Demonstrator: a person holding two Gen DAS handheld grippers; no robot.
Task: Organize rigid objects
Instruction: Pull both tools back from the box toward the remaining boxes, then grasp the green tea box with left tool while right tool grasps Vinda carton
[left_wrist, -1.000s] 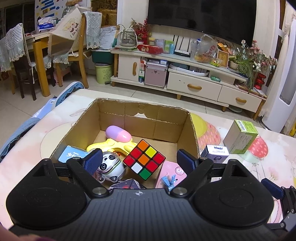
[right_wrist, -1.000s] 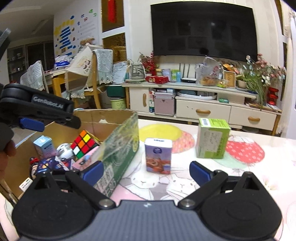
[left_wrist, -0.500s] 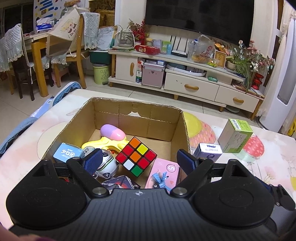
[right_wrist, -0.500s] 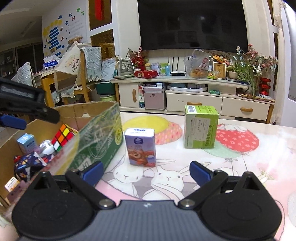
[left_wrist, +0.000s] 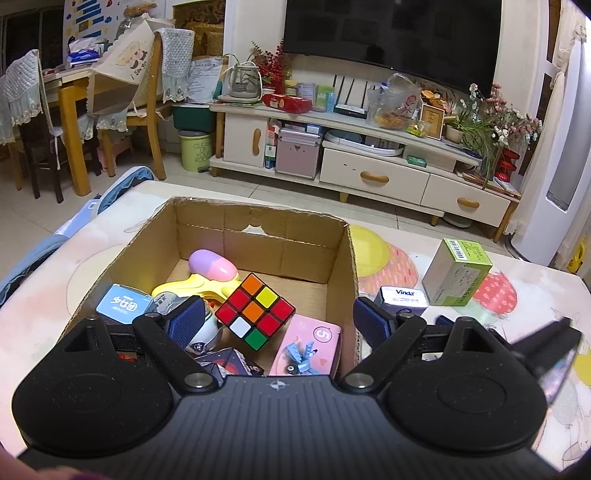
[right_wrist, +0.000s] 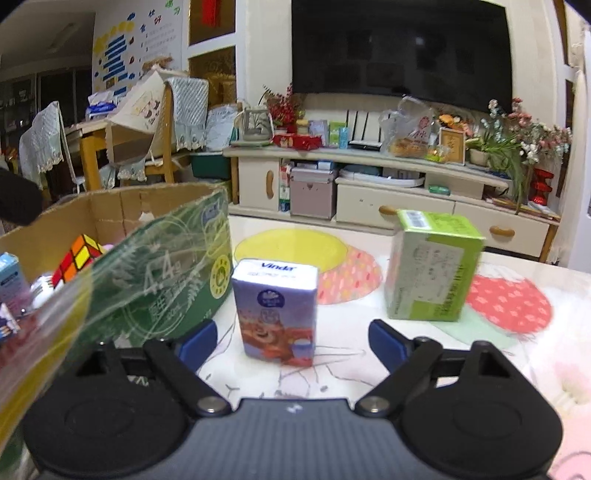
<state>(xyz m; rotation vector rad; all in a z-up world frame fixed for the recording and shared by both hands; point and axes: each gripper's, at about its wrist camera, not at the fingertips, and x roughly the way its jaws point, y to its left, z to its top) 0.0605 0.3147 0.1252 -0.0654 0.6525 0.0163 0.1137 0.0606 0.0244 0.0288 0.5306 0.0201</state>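
Note:
An open cardboard box sits on the table and holds a Rubik's cube, a pink card pack, a blue carton and a yellow toy. My left gripper hovers open over the box's near end, holding nothing. Right of the box a purple Vinda tissue pack stands upright. My right gripper is low behind it, its jaws closing, with the pack between the fingertips but untouched. A green box stands further right.
The table wears a cartoon-print cloth. Beyond its far edge is floor, then a white TV cabinet and wooden chairs at the back left. The green box stands right of the tissue pack.
My right gripper has come forward and down towards the tissue pack, and its jaws have narrowed. The left gripper has stayed over the box.

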